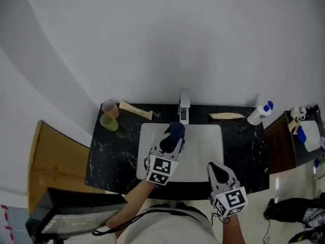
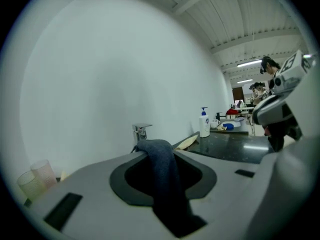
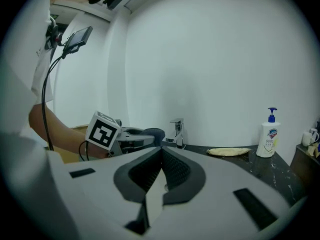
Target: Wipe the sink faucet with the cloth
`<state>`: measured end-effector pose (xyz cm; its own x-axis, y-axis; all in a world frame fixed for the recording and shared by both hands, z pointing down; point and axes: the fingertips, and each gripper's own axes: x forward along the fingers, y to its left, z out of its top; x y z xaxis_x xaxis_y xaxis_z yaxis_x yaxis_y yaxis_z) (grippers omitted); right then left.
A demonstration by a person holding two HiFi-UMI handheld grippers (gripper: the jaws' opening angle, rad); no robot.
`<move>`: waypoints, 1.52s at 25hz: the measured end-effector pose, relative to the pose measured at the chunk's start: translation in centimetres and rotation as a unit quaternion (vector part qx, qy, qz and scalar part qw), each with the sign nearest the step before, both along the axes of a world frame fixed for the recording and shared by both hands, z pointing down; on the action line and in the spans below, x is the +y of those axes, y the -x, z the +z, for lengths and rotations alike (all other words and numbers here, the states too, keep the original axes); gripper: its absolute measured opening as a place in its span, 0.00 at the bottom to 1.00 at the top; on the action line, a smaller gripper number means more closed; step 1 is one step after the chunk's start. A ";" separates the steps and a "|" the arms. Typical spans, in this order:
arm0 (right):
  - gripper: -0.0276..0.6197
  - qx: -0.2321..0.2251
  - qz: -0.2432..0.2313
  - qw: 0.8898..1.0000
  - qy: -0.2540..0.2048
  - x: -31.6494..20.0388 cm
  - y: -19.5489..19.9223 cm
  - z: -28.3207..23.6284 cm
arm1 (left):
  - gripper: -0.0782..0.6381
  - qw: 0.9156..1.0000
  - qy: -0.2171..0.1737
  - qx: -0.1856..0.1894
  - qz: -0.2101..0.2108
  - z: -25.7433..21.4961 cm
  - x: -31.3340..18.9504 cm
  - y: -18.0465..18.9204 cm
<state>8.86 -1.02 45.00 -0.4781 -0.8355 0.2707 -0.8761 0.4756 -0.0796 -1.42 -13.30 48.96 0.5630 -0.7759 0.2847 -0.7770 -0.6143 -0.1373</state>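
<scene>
The right hand-held gripper (image 1: 215,166) hangs nearest the person, above the front edge of the black marbled surface (image 1: 109,154) and beside the sink's right front corner. Its jaws are pressed together at the tips with nothing between them. Just beyond and to its left, the left hand-held gripper (image 1: 171,142) reaches over the white sink basin (image 1: 205,151), pinching a dark blue cloth (image 1: 175,131) that drapes down between its jaws. The cloth is held above the basin, near the chrome faucet (image 1: 184,105) but short of it. The faucet stands at the sink's back edge against the white wall. Around it the back strip is crowded: two translucent cups (image 1: 109,117) and a pale flat piece (image 1: 135,110) to the left, another pale piece (image 1: 227,116) and a soap pump bottle (image 1: 260,113) to the right. Open room remains over the basin.
</scene>
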 end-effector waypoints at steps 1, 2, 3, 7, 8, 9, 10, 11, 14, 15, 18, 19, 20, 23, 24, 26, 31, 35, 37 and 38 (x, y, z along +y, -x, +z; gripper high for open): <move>0.05 -0.002 0.000 1.000 -0.004 0.0 0.0 -0.3 | 0.26 1.000 -0.002 0.012 -0.006 -0.8 0.4 0.7; 0.05 -0.003 0.000 1.000 -0.010 0.0 0.0 -0.7 | 0.26 1.000 -0.006 0.021 -0.011 -1.6 0.8 1.4; 0.05 -0.003 0.000 1.000 -0.015 -0.1 0.0 -1.3 | 0.26 0.999 -0.012 0.026 -0.015 -2.3 1.4 2.2; 0.05 0.000 0.020 0.999 -0.044 -0.7 -1.2 -2.8 | 0.26 0.998 -0.031 0.034 -0.037 -4.6 3.7 5.6; 0.05 0.000 0.029 0.998 -0.051 -1.0 -1.7 -3.1 | 0.26 0.998 -0.033 0.039 -0.044 -5.1 4.2 6.6; 0.05 -0.001 0.038 0.998 -0.057 -1.2 -2.2 -3.5 | 0.26 0.997 -0.033 0.046 -0.051 -5.7 4.8 7.6; 0.05 -0.001 0.047 0.997 -0.063 -1.4 -2.7 -4.0 | 0.26 0.996 -0.032 0.054 -0.057 -6.4 5.3 8.4; 0.05 -0.001 0.053 0.996 -0.069 -1.5 -3.1 -4.5 | 0.26 0.996 -0.031 0.063 -0.063 -7.2 5.9 9.1; 0.05 -0.002 0.056 0.995 -0.087 -1.7 -3.6 -6.2 | 0.26 0.993 -0.037 0.079 -0.082 -8.9 6.9 10.8; 0.05 -0.003 0.054 0.994 -0.092 -1.6 -3.6 -6.6 | 0.26 0.992 -0.039 0.081 -0.089 -9.1 7.2 11.2; 0.05 -0.002 0.042 0.994 -0.096 -1.2 -2.9 -7.1 | 0.26 0.990 -0.041 0.084 -0.103 -9.3 8.0 12.1; 0.05 0.000 0.038 0.995 -0.095 -1.1 -2.5 -7.2 | 0.26 0.990 -0.042 0.084 -0.104 -9.4 8.2 12.1; 0.05 0.000 0.035 0.995 -0.094 -0.9 -2.2 -7.3 | 0.26 0.990 -0.042 0.083 -0.103 -9.4 8.4 12.1; 0.05 0.001 0.035 0.995 -0.090 -0.5 -1.6 -7.2 | 0.26 0.991 -0.044 0.084 -0.099 -9.5 8.7 11.7; 0.05 0.001 0.035 0.995 -0.090 -0.4 -1.5 -7.1 | 0.26 0.991 -0.043 0.086 -0.097 -9.5 8.8 11.6; 0.05 0.002 0.038 0.995 -0.088 -0.1 -1.6 -7.2 | 0.26 0.991 -0.041 0.089 -0.093 -9.3 9.0 11.2; 0.05 0.008 0.044 0.995 -0.090 0.2 -1.9 -7.3 | 0.26 0.991 -0.043 0.092 -0.084 -9.3 9.1 10.8; 0.05 0.010 0.047 0.995 -0.091 0.2 -2.0 -7.7 | 0.26 0.992 -0.042 0.093 -0.081 -9.5 9.1 10.6; 0.05 0.011 0.048 0.995 -0.092 0.2 -2.1 -7.8 | 0.26 0.992 -0.043 0.093 -0.079 -9.6 9.0 10.5; 0.05 0.011 0.048 0.995 -0.092 0.2 -2.2 -7.8 | 0.26 0.992 -0.043 0.092 -0.079 -9.6 9.0 10.5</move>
<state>11.07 -0.78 37.23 -0.3888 -0.9136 0.1188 -0.9190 0.3938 0.0208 -11.91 -4.31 39.32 0.4691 -0.8754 0.1170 -0.8794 -0.4752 -0.0300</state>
